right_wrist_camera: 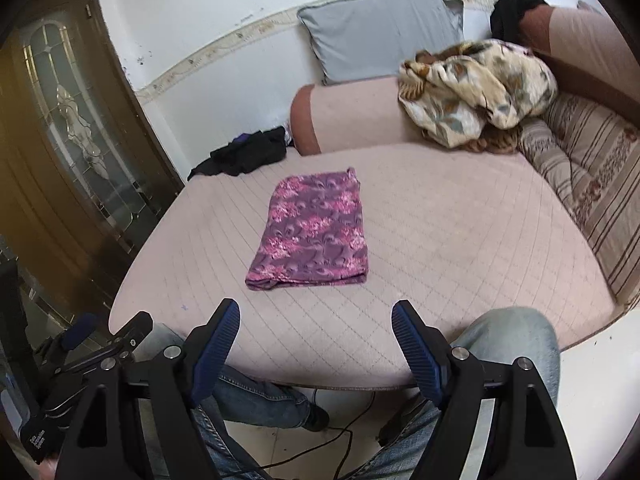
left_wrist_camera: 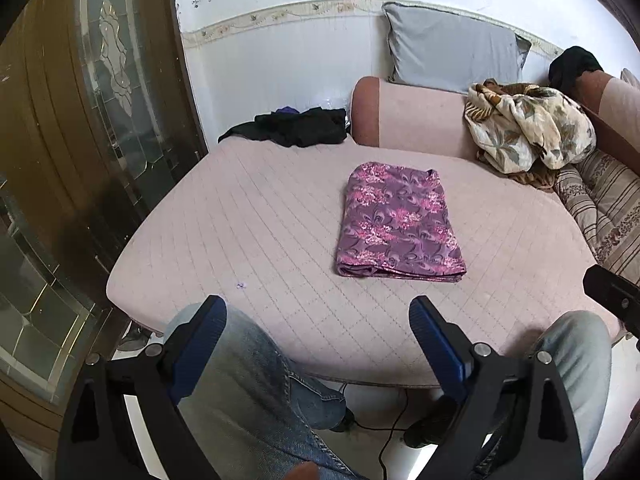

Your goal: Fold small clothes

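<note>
Closest in, the left gripper [left_wrist_camera: 318, 320] has its jaws wide apart with nothing between them. The right gripper [right_wrist_camera: 316, 324] is spread wide too, and it is empty. Both hang over the person's knees [left_wrist_camera: 256, 360], near the front edge of the pink bed [left_wrist_camera: 260, 216].

A bit farther, the purple flowery cloth [left_wrist_camera: 398, 222] lies folded flat in the middle of the bed, apart from both grippers.

At the back sit the black clothes [left_wrist_camera: 298, 126]; how many there are is hard to tell. Reaching over for them could bump the folded cloth and mess it up.
</note>
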A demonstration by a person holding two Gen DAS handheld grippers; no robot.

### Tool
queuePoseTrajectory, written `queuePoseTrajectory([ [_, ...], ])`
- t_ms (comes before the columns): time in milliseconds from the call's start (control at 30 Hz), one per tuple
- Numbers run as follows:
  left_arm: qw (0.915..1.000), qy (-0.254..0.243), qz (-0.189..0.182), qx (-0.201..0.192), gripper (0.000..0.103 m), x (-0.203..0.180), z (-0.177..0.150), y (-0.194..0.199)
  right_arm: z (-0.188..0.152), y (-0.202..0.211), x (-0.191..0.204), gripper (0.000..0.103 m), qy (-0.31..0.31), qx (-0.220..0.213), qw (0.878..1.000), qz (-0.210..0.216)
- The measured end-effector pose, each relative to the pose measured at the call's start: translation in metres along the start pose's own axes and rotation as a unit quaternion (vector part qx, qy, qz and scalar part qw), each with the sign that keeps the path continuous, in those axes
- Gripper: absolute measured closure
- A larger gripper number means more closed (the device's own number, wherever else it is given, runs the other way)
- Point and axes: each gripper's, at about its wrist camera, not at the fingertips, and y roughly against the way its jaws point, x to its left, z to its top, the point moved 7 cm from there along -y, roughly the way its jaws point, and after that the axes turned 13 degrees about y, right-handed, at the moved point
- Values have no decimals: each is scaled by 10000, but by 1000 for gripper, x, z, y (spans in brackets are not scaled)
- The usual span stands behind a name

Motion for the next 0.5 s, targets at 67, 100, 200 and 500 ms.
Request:
queuePoseTrajectory([
  [67,10000,-4,-17,-33,11,1,3,6,5,6,3,20,63,-61,10000,-27],
  [100,10000,9,-23,-55,11,0,3,10,7,8,4,20,103,-63,9999,-72],
  [200,9998,43,-60,-158,11,2,7,19,15,11,7,20,222,-89,9996,-161],
  [500,9994,44,-136,-313,10,1,14,34,21,24,14,19,394,-185,9988,-218],
])
